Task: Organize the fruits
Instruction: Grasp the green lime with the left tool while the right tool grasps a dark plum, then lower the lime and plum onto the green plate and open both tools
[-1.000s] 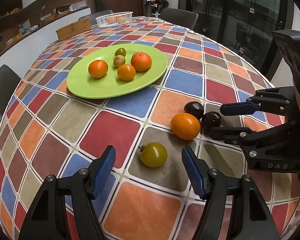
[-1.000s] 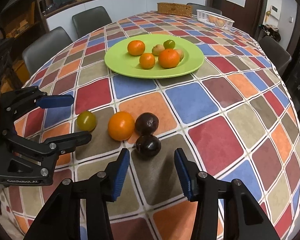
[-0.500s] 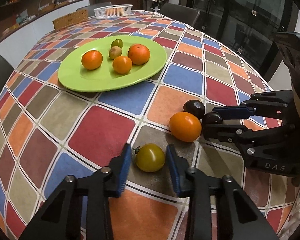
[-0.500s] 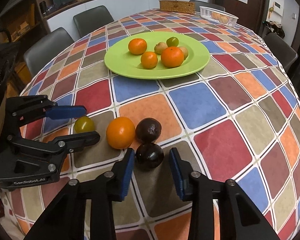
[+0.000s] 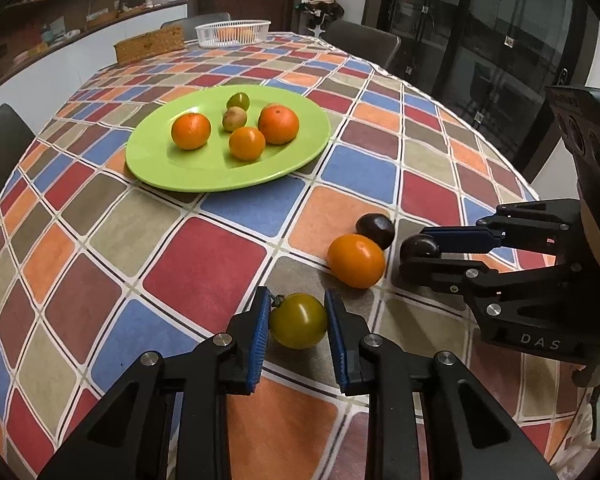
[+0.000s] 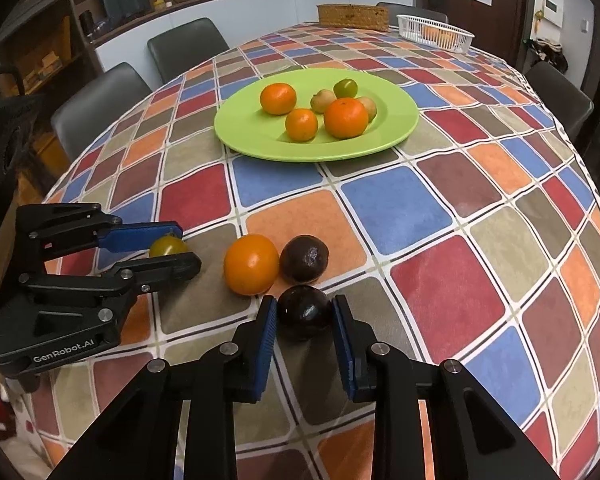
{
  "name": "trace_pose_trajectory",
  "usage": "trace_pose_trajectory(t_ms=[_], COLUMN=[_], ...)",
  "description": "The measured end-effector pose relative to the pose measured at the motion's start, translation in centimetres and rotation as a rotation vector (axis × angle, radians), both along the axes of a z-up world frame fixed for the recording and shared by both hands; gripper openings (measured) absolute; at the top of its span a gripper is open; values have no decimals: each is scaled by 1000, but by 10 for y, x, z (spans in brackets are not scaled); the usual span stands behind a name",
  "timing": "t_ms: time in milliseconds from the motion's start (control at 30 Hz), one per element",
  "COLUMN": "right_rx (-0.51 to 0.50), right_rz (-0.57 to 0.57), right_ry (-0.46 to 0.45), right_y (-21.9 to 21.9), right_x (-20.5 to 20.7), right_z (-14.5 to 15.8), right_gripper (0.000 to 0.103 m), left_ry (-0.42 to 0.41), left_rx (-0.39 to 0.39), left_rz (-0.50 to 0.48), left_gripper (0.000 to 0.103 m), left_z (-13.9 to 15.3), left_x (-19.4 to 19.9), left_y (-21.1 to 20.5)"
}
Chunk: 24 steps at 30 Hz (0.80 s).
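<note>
My left gripper (image 5: 296, 322) is shut on a yellow-green tomato (image 5: 298, 321), which rests on the checkered tablecloth; it also shows in the right wrist view (image 6: 167, 246). My right gripper (image 6: 305, 314) is shut on a dark purple fruit (image 6: 305, 312), also seen in the left wrist view (image 5: 419, 246). An orange (image 6: 251, 264) and a second dark fruit (image 6: 304, 259) lie between the two grippers. A green plate (image 5: 172, 172) farther back holds three oranges and some small greenish fruits.
A white plastic basket (image 5: 232, 33) and a wicker box (image 5: 150, 44) stand at the table's far end. Dark chairs (image 6: 100, 96) surround the table. Glass doors (image 5: 480, 32) stand beyond the table in the left wrist view.
Both grippers moved forward and closed: the left one onto the yellow-green tomato, the right one onto the nearer dark fruit. The other fruits have not moved.
</note>
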State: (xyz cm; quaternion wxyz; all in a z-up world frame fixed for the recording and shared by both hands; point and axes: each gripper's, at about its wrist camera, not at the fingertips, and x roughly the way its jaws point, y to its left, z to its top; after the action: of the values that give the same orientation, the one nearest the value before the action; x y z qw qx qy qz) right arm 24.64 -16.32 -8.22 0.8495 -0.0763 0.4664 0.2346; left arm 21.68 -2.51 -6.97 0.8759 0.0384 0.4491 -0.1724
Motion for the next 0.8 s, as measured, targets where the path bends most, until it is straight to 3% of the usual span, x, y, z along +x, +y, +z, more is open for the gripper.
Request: trace_pose_trajectory(t_ms=[467, 800], right_rx=[62, 124], right_rz=[-5, -29], right_ry=[-110, -202], right_y=[-5, -9], right_x=[-18, -10], right_z=[46, 82], right_gripper=[29, 29], left_ry=[-124, -213], left_rx=[-38, -55], left_rz=[15, 38], left_gripper=[28, 27], left_z=[52, 87], left_x=[-24, -14], left_y=[-1, 0])
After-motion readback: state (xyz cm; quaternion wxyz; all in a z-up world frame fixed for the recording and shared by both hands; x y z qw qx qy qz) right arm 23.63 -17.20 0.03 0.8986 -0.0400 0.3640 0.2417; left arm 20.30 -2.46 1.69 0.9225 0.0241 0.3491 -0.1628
